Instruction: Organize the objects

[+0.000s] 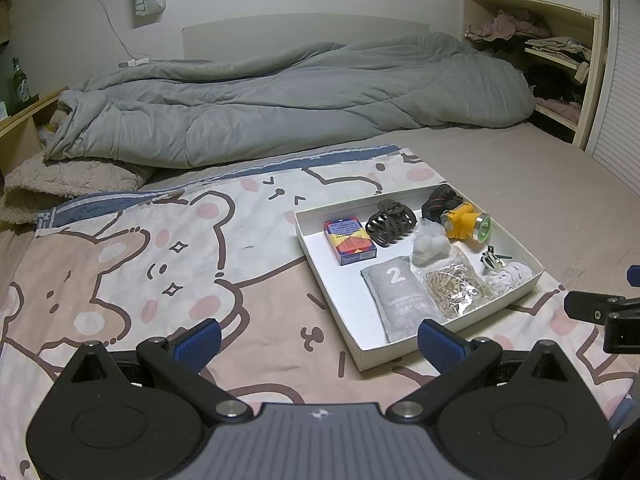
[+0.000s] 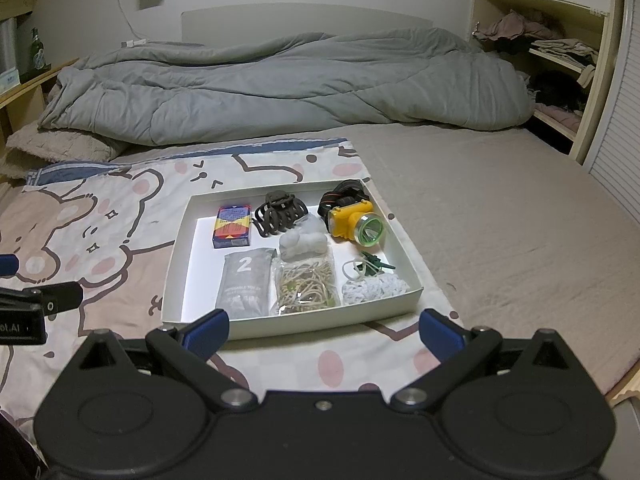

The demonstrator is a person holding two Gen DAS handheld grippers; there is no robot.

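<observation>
Both blue-padded fingers of the left gripper (image 1: pixel 319 340) are seen spread wide apart in the left wrist view, with nothing held between them, above a cartoon bear sheet (image 1: pixel 160 264) laid on the bed. A shallow white tray (image 1: pixel 336 292) is placed ahead and to the right on that sheet, its near corner just beside the right finger. Inside the tray, a box of cards (image 1: pixel 350 241), a dark hair clip (image 1: pixel 390 224) and a yellow headlamp (image 1: pixel 466 222) are lined up along the far side, while a grey pouch (image 1: pixel 402 300), a bag of rubber bands (image 1: pixel 454 286) and a white crocheted piece (image 1: pixel 508 278) are set along the near side. A grey duvet (image 1: pixel 280 96) is bunched up at the far end of the bed. In the right wrist view, the right gripper (image 2: pixel 324 334) is likewise shown wide open and empty, with the tray (image 2: pixel 176 280) centred directly ahead and its near wall just beyond the fingertips. The same items are seen inside: cards (image 2: pixel 233 226), hair clip (image 2: pixel 280 214), headlamp (image 2: pixel 354 224), pouch (image 2: pixel 243 284), rubber bands (image 2: pixel 306 286) and crocheted piece (image 2: pixel 376 288). A small green clip (image 2: pixel 374 262) lies just behind the crocheted piece.
</observation>
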